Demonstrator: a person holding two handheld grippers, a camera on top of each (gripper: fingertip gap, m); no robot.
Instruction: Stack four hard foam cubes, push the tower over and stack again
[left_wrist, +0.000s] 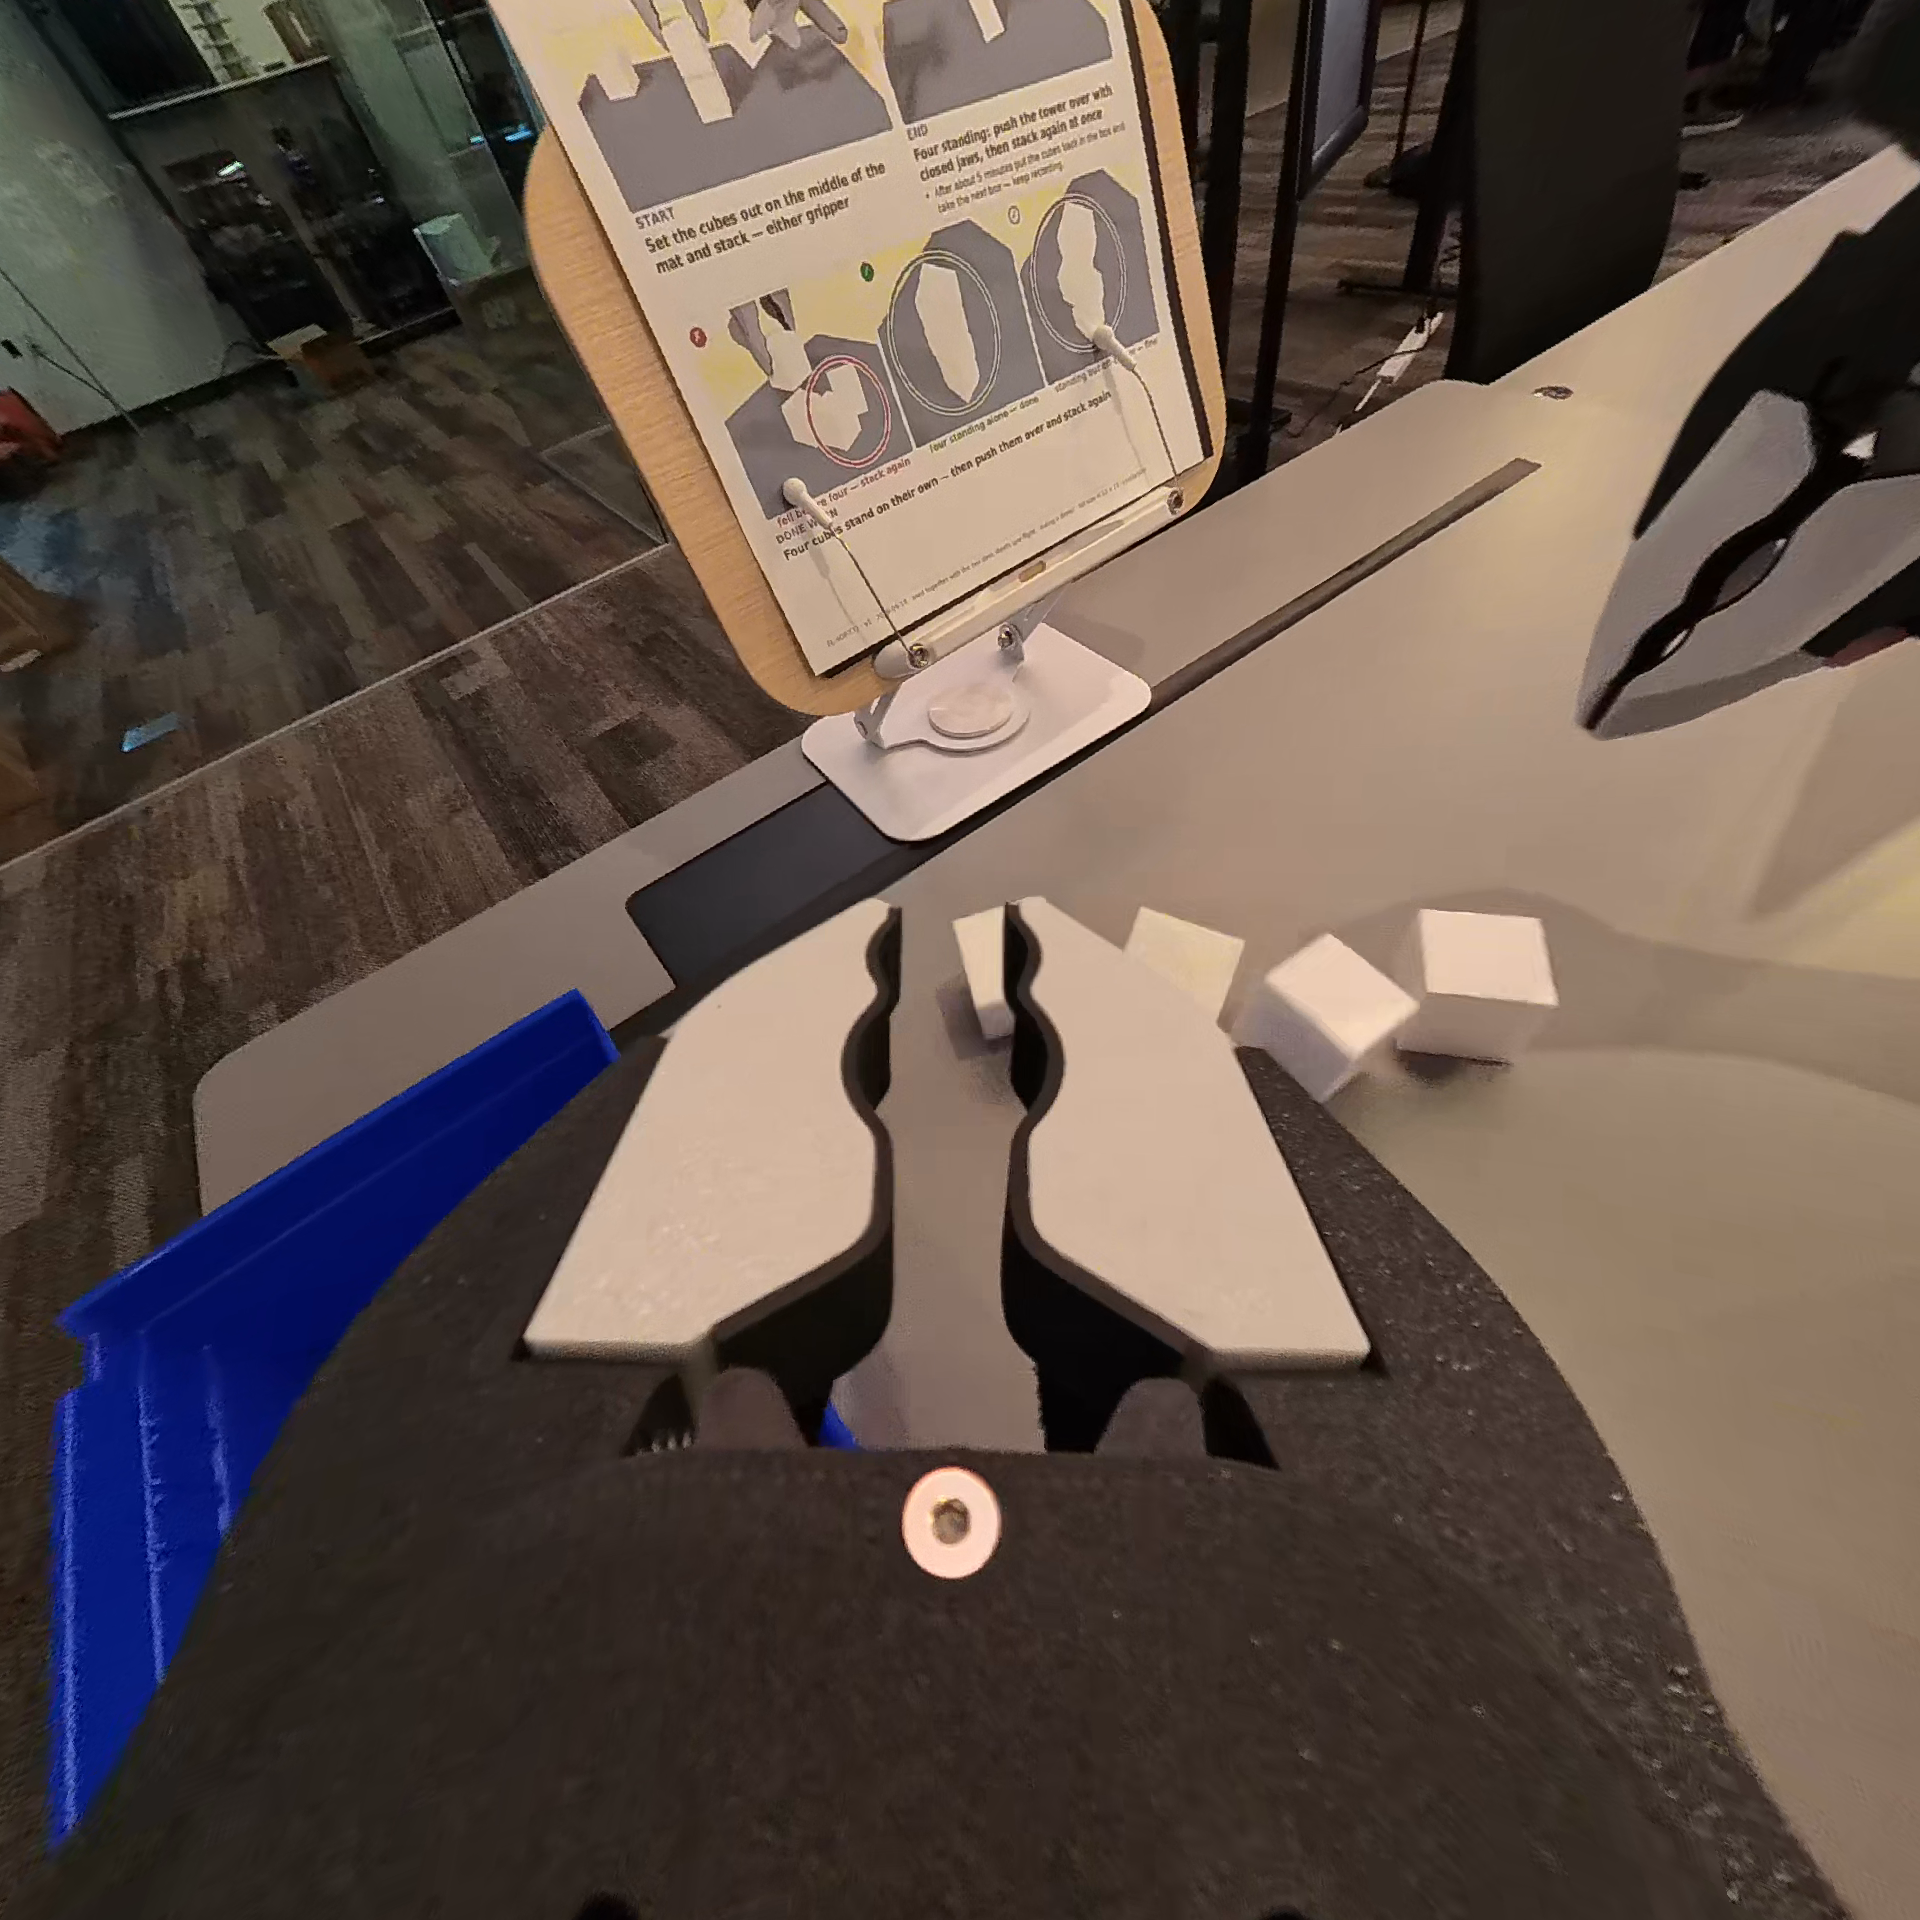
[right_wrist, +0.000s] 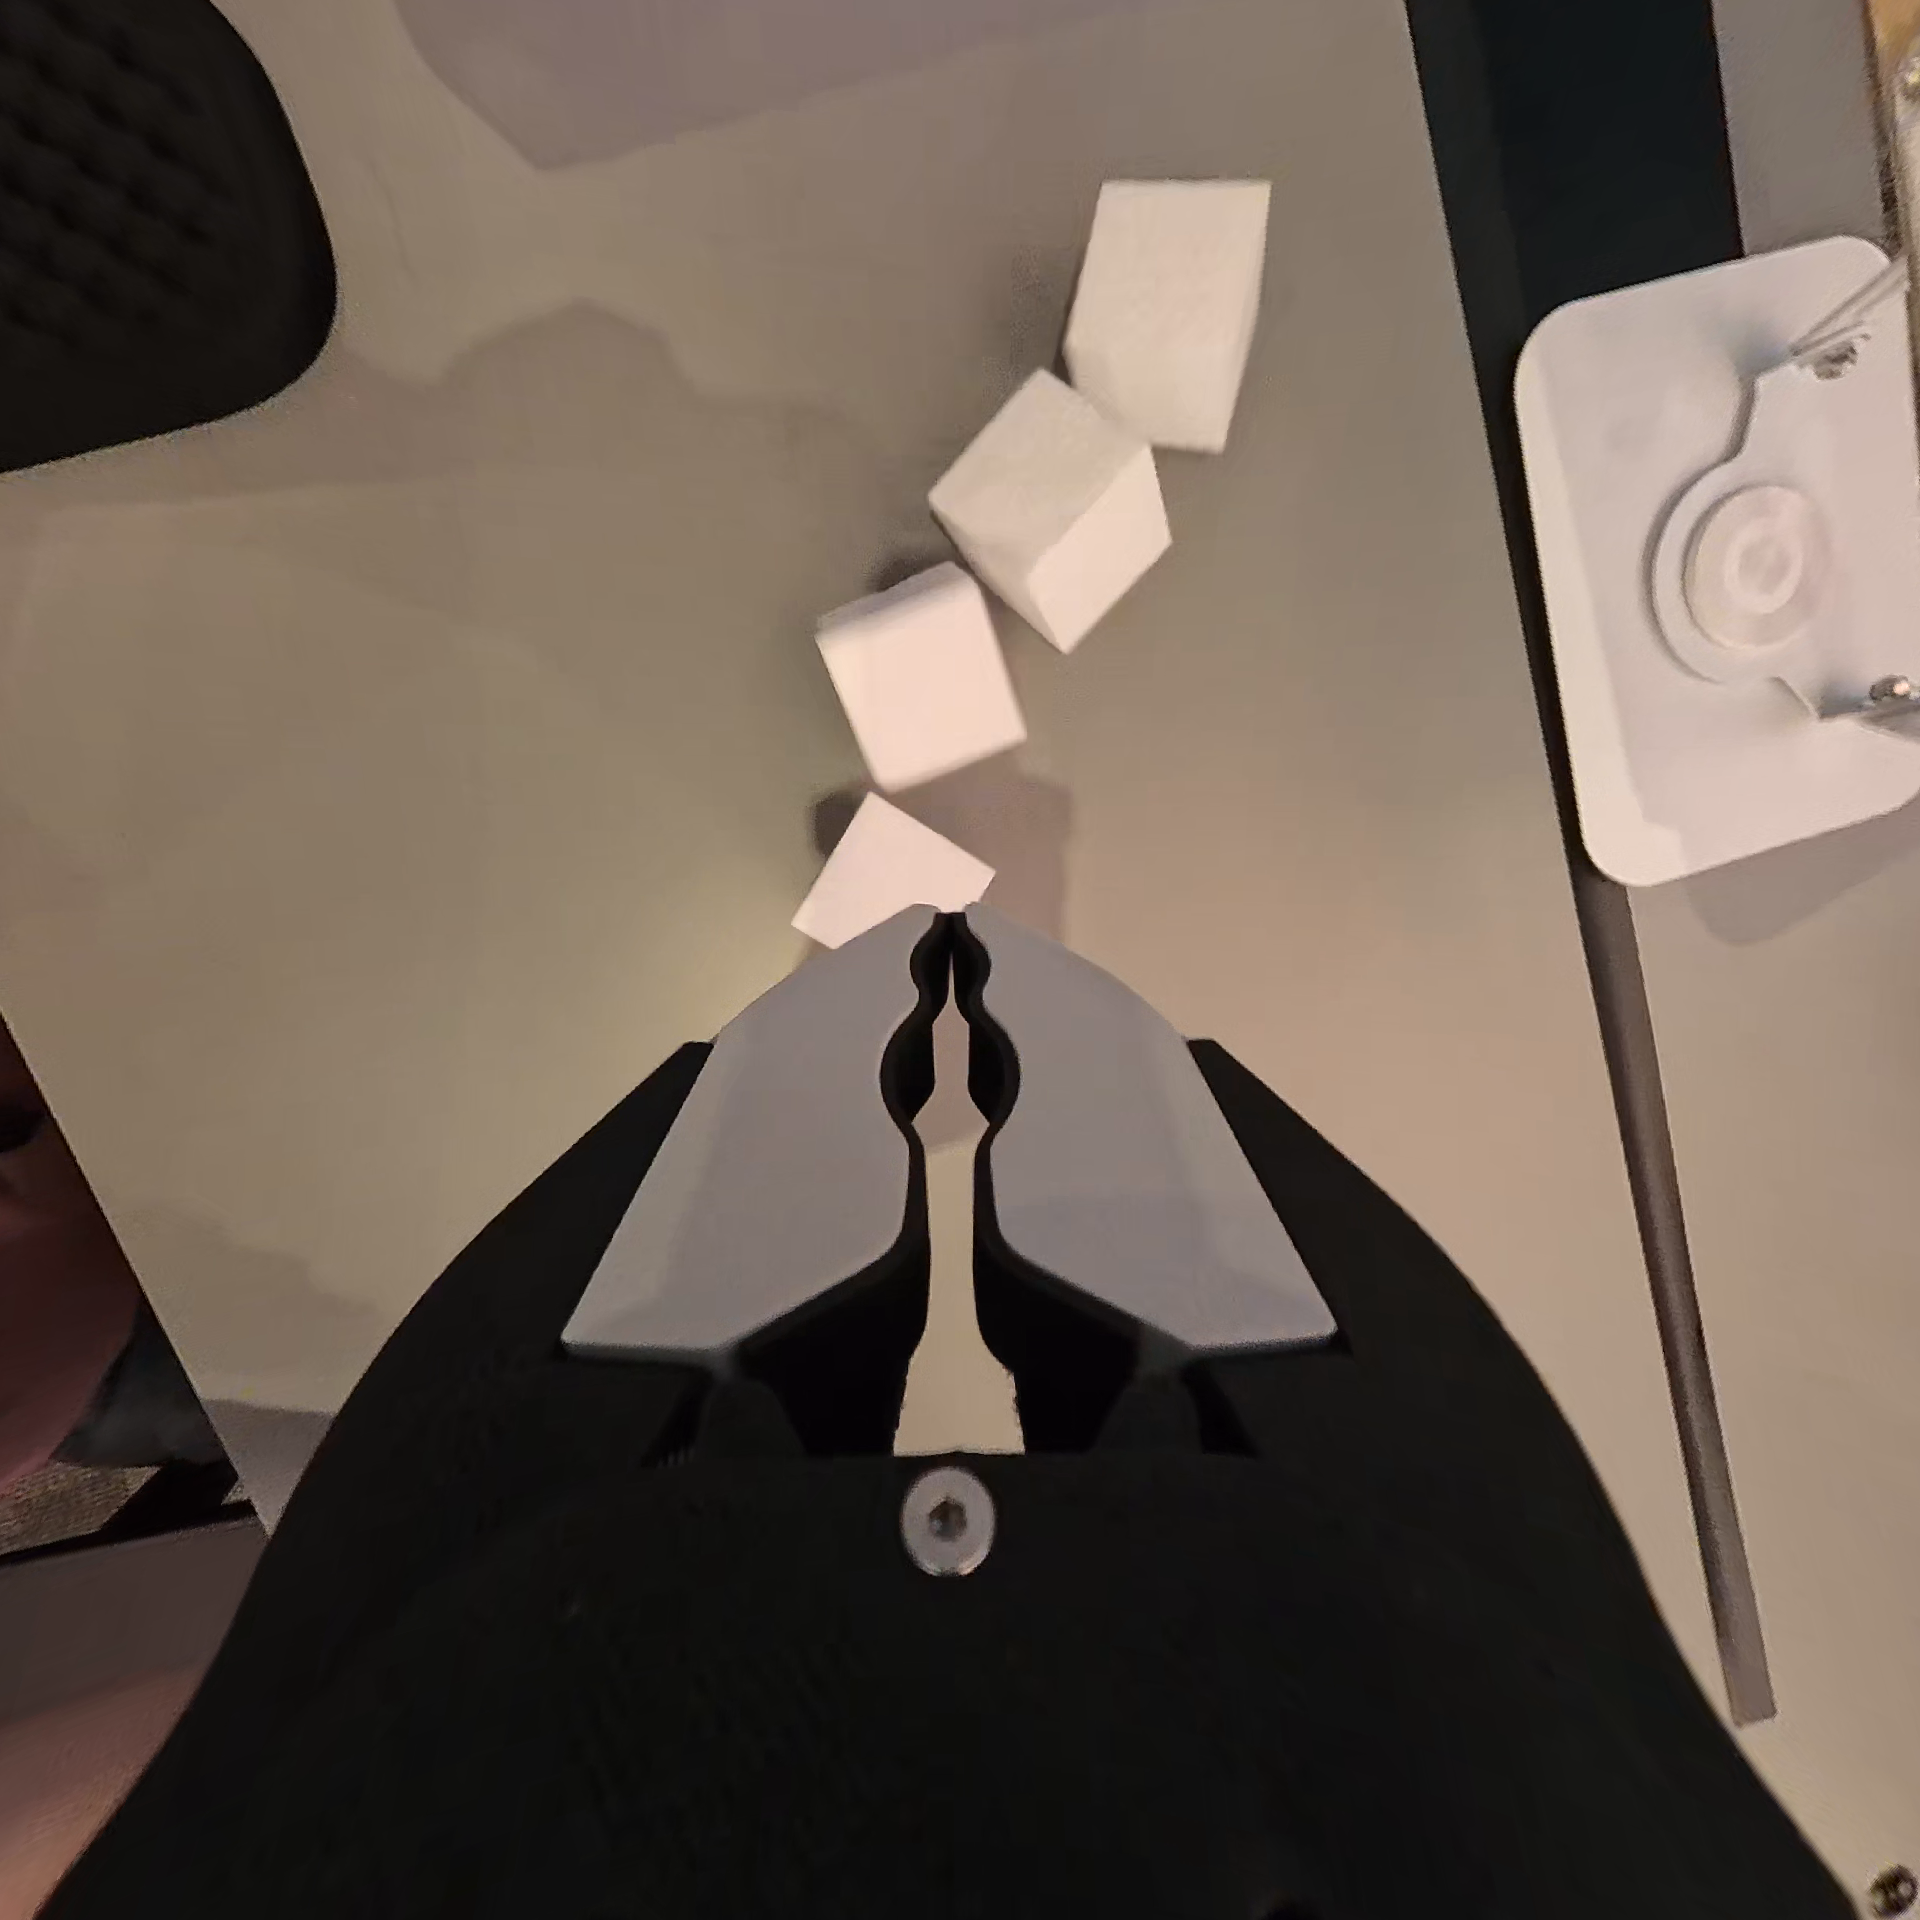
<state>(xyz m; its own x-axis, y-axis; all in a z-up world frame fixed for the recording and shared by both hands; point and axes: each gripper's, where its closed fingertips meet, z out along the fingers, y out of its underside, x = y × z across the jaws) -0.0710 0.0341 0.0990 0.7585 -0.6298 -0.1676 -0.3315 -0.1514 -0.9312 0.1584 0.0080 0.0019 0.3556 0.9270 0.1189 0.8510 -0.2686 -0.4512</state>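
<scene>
Blue plastic bin (left_wrist: 312, 1226) at far left, by the table edge. L gripper (left_wrist: 951, 914) low over the grey tabletop (left_wrist: 1558, 1351), jaws narrowly apart, holding nothing. Four white hard foam cubes (left_wrist: 1335, 1003) lie toppled in a loose row, unstacked. R gripper (right_wrist: 954, 914) above them, jaws pressed together, empty. White stand base (right_wrist: 1704, 561) far right.

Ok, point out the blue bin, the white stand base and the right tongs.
blue bin (left_wrist: 312, 1226): left wrist view, rim.
white stand base (right_wrist: 1662, 582): right wrist view, flat plate.
right tongs (right_wrist: 953, 916): right wrist view, between shut tips.
</scene>
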